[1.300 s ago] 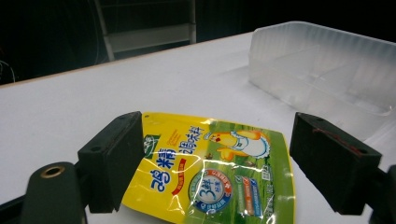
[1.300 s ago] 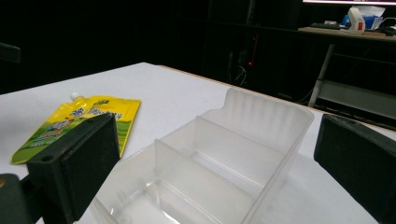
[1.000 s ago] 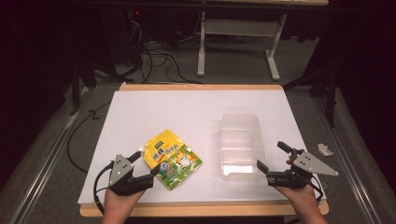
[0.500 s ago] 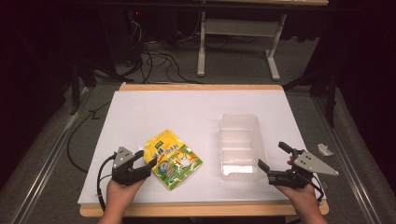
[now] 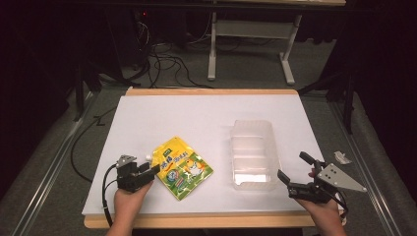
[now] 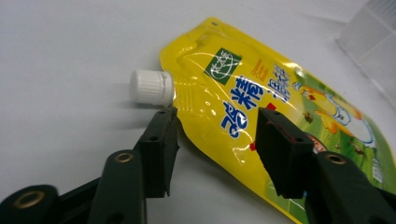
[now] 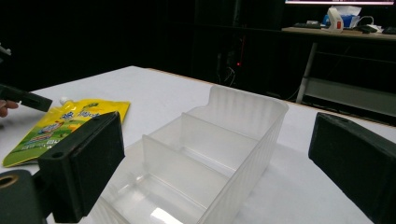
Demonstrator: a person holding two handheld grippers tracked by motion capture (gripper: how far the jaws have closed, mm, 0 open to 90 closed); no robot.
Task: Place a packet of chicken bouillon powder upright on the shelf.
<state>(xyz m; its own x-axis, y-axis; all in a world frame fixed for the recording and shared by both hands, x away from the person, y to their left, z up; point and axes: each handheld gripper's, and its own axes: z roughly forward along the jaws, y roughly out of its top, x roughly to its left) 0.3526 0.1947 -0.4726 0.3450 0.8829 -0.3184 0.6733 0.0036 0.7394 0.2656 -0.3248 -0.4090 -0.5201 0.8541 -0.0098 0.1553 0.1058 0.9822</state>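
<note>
Left tongs (image 6: pixel 215 140): jaws part-spread and just now closing, straddling the near edge of the pouch; pads not visibly pressing on it yet.
Pouch (image 5: pixel 183 167): yellow spouted pouch lying flat on the surface (image 5: pixel 196 113), directly ahead of the left tongs and partly between their jaws; well to the left of the right tongs.
Cap (image 6: pixel 150 87): white ribbed screw cap just beyond the tip of the left-hand jaw in the left gripper view.
Right tongs (image 5: pixel 294 173): spread wide, holding nothing, hovering just short of the near end of the tray.
Tray (image 5: pixel 253 147): clear divided plastic tray, straight ahead of the right tongs, apart from the pouch.
Step in hand (judgement): pinching the pouch near its spout corner for a lift.
Doing it well: lower one jaw flush to the surface so it slides under the film; bite the stiffer seam beside the spout, not the slack middle; close fully before lifting, as glossy film may slip.
Hard to make out: whether the lower edge of the pouch already rests on a pad; the far right jaw hides part of the print.
Cut off: the pouch's bottom end in the left gripper view; the tray's near wall in the right gripper view.
Tray contents: compartments appear empty, though the clear walls blur this.
</note>
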